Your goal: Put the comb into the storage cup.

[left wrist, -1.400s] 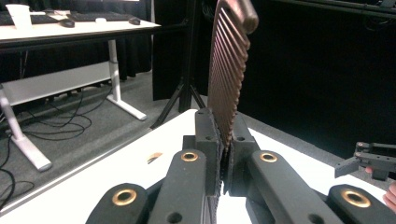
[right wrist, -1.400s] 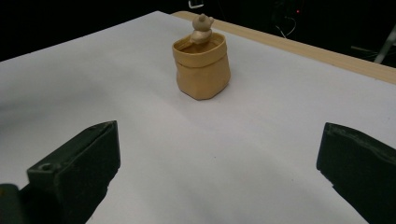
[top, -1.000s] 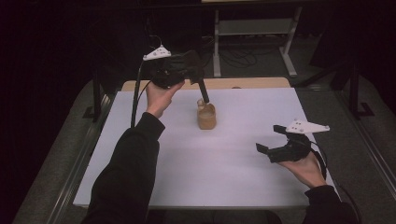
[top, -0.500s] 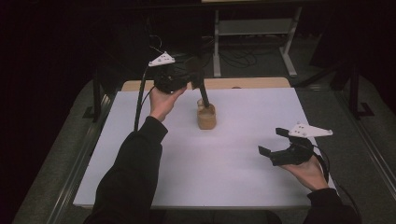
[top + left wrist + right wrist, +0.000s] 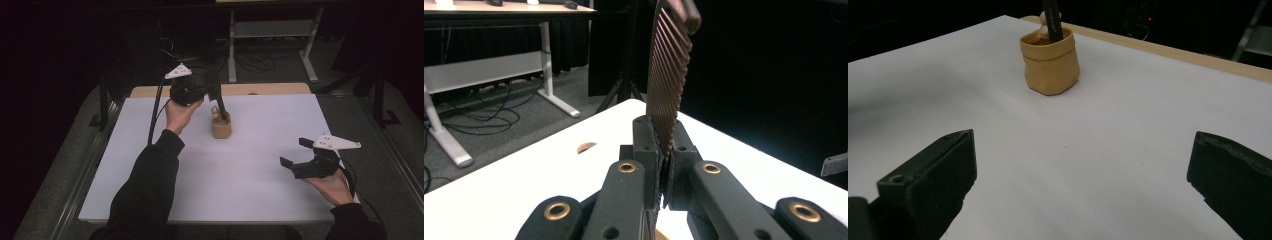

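Since it was higher: comb (image 5: 222, 106) inside pouch (image 5: 221, 128).

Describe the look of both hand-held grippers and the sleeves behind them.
Each hand-held gripper, left and right, is a matte black body with two black jaws, brass-coloured rivets at the linkage joints and ridged pads. A pale grey three-cornered plate sits on top of each. A black cable trails from the left one. Both forearms wear long dark sleeves.
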`<state>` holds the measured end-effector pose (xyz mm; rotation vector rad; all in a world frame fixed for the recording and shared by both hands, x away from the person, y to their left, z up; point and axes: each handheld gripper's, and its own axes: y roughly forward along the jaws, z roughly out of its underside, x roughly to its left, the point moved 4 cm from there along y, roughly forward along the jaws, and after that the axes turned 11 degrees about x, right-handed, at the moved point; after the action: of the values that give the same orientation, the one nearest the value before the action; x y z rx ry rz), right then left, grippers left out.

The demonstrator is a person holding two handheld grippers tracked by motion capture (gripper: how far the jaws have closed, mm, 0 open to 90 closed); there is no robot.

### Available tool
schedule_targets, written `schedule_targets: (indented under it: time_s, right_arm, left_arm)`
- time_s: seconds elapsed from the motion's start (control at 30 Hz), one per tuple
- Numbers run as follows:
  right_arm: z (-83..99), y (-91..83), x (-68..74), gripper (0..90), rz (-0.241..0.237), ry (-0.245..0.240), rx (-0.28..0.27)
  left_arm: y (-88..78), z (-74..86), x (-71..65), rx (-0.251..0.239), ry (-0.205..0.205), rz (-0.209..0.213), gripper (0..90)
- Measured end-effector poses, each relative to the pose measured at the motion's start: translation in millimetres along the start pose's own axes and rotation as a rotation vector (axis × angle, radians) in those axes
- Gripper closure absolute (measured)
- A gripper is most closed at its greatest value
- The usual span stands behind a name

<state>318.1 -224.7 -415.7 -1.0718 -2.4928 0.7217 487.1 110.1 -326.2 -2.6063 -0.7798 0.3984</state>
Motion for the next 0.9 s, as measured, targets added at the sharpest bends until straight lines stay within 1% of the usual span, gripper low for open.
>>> schedule_targets:
  time_s: [0.17, 0.33, 0.5, 0.67, 0.9]
  right_arm:
    - [3.9, -3.7, -2.3, 0.0, 0.008, 0.007, -0.002]
    - [8.4, -5.3, -4.4, 0.0, 0.013, 0.011, 0.005]
    - [11.2, -5.6, -5.5, 0.0, 0.017, 0.017, 0.011]
    - [12.4, -5.4, -4.8, 0.0, 0.021, 0.008, 0.008]
    - [14.4, -5.0, -5.2, 0.0, 0.021, 0.011, 0.012]
  left_arm:
    - [6.9, 6.1, 0.0, 0.011, -0.003, 0.0, 87.1]
    - [13.2, 11.9, 0.8, 0.021, -0.019, -0.001, 87.1]
    - [17.1, 18.1, 1.8, 0.025, -0.026, 0.004, 87.1]
    - [17.8, 26.1, 4.9, 0.03, -0.046, 0.0, 87.1]
    - [19.6, 39.1, 9.0, 0.027, -0.078, 0.012, 87.1]
